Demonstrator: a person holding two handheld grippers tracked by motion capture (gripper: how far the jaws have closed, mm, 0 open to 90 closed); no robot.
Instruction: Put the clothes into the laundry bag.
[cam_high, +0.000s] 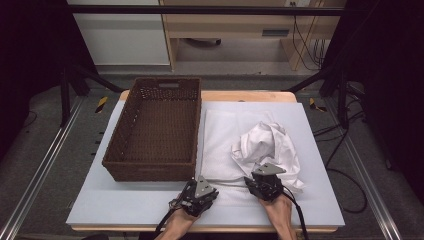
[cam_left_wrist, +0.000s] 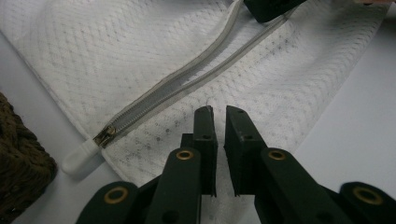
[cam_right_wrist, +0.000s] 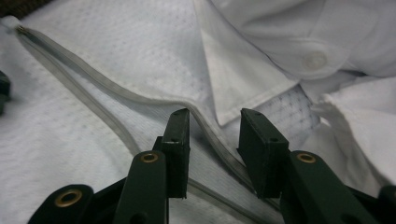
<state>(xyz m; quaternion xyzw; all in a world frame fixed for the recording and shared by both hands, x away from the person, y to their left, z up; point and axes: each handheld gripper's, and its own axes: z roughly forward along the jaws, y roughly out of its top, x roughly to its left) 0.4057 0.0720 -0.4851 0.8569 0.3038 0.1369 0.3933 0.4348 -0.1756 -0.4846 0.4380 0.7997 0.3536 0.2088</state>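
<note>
Centrally, a white mesh laundry bag (cam_high: 220, 140) lies flat; its zipper (cam_left_wrist: 187, 84) runs diagonally from lower left to upper right. Left gripper (cam_left_wrist: 219, 112) is pinched on the mesh; right gripper (cam_right_wrist: 214, 116) straddles the zipper edge, jaws apart. Crumpled shirt (cam_high: 272, 142) hides the bag's right part.

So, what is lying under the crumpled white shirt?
The crumpled white shirt lies on a flat white mesh zip bag, which rests on the pale table. The mesh directly beneath the shirt is covered.
</note>
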